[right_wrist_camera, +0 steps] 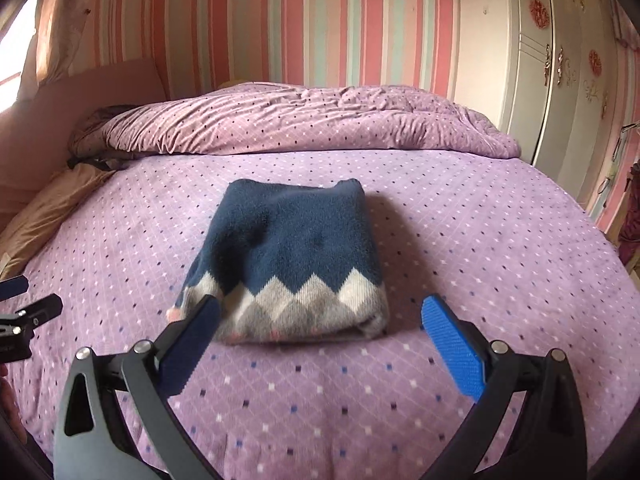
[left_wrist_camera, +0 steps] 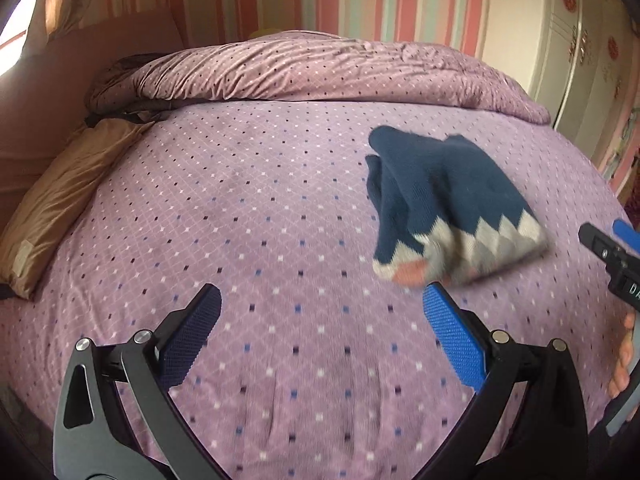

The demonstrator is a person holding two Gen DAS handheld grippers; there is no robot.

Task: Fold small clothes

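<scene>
Both my grippers, left (left_wrist_camera: 322, 320) and right (right_wrist_camera: 320, 330), spread wide, holding nothing. Knit (right_wrist_camera: 292, 260) lies folded on bed (right_wrist_camera: 480, 240), centre, just beyond right gripper, zigzag hem near. Step: fold appears complete. Next: check edges, press flat if reqd.

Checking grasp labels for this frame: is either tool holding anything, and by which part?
Nothing is held. The left tool and right tool are both open, and the folded navy sweater lies free on the bed.
</scene>
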